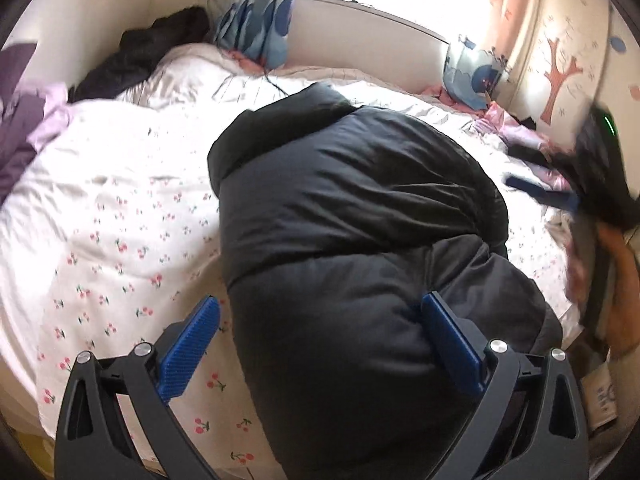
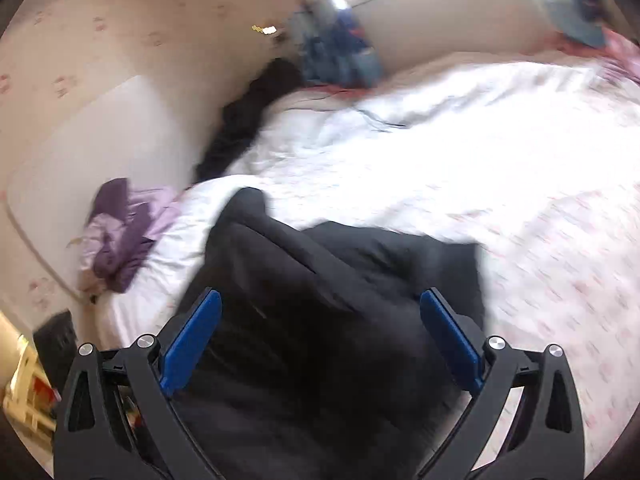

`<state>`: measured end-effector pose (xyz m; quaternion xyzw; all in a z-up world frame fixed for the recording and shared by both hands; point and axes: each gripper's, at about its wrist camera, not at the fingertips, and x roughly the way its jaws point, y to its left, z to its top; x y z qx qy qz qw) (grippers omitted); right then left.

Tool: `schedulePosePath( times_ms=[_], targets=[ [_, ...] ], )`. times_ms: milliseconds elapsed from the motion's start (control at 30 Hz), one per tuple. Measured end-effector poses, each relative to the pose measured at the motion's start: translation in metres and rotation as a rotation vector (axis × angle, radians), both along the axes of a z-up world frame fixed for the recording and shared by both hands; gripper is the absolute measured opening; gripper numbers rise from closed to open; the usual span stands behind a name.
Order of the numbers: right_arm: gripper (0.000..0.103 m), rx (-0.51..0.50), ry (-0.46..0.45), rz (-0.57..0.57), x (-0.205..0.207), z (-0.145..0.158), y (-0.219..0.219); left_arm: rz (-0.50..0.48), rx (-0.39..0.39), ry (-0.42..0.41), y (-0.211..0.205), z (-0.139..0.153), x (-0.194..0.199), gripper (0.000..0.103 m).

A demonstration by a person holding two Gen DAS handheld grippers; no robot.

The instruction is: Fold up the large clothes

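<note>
A big black padded coat (image 1: 352, 216) lies folded into a thick bundle on the cherry-print bedcover (image 1: 104, 216). My left gripper (image 1: 320, 308) hangs open just above the coat's near end, its blue pads (image 1: 192, 344) spread wide and holding nothing. At the right edge of the left wrist view the other gripper (image 1: 560, 196) shows as a blurred blue finger over the bed's side. In the blurred right wrist view my right gripper (image 2: 320, 304) is open over the black coat (image 2: 328, 300), with nothing between its pads (image 2: 450, 338).
A purple and lilac garment (image 2: 120, 236) is crumpled at the bed's left side. Another dark garment (image 1: 152, 52) is heaped in the far corner by the wall. Blue-patterned curtains (image 1: 256, 20) hang at the window. Pink clothes (image 1: 520, 132) lie at the far right.
</note>
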<state>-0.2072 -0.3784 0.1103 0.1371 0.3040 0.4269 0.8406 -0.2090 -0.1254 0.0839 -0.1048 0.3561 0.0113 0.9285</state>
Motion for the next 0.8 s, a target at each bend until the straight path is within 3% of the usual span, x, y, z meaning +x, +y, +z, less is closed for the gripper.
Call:
schedulePosePath(
  times_ms=[67,133,167,233,300,400,533,600,700,767,800],
  targets=[
    [0.096,-0.035,0.092,0.031,0.02,-0.015,0.028,0.001,0.034,0.004,-0.003,-0.001,0.002,0.096],
    [0.096,-0.115,0.214,0.028,0.049,-0.057,0.054,0.01,0.068,-0.001,-0.009,-0.002,0.002,0.096],
    [0.096,-0.065,0.29,0.043,0.062,-0.083,0.055,0.017,0.074,-0.011,-0.01,-0.001,0.002,0.096],
    [0.096,-0.053,0.329,0.015,0.068,-0.094,0.046,0.023,0.085,-0.007,-0.014,0.003,0.004,0.096],
    [0.096,-0.072,0.305,0.009,0.056,-0.086,0.039,0.022,0.134,0.0,-0.02,0.004,0.005,0.096],
    [0.096,-0.071,0.211,-0.012,0.02,-0.05,0.013,0.019,0.19,0.0,-0.027,0.004,0.003,0.096],
    [0.096,-0.05,0.115,-0.018,-0.039,-0.034,-0.026,0.034,0.198,-0.002,-0.032,0.007,-0.005,0.096],
    [0.096,-0.124,0.075,-0.002,-0.071,-0.032,-0.042,0.048,0.188,0.009,-0.033,0.007,-0.008,0.096],
    [0.096,-0.362,0.135,0.061,-0.09,-0.072,-0.007,0.06,0.141,0.053,-0.034,0.0,-0.005,0.096],
    [0.096,-0.368,0.148,0.062,-0.092,-0.082,-0.004,0.055,0.102,0.098,-0.035,-0.007,-0.002,0.096],
    [0.096,-0.338,0.202,0.051,-0.091,-0.081,-0.014,0.056,0.079,0.105,-0.034,-0.006,-0.004,0.096]
  ],
)
